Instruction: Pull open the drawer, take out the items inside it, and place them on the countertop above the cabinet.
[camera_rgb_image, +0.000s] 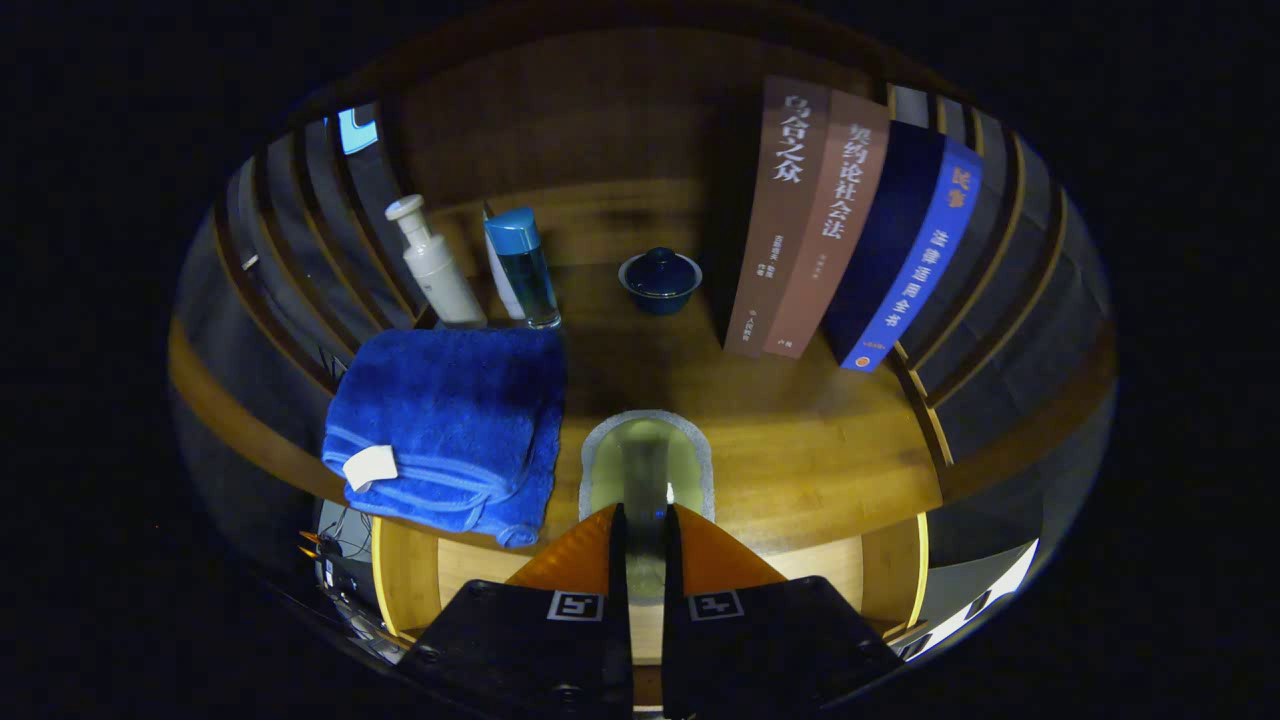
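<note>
My gripper (645, 518) is shut on a flat green pad with a grey rim (647, 455), which stands on edge between the fingers. The pad reaches out ahead of the fingertips over the front of the wooden countertop (820, 440); whether it touches the top I cannot tell. Below the fingers lies the open drawer (408, 580) with its pale wood inside. What the drawer holds is hidden by the gripper's body.
A folded blue towel (445, 430) lies on the countertop left of the pad, overhanging the front edge. Behind it stand a white bottle (435, 265) and a blue bottle (522, 265). A dark blue lidded cup (660, 280) sits mid-back. Several leaning books (830, 220) stand at the right.
</note>
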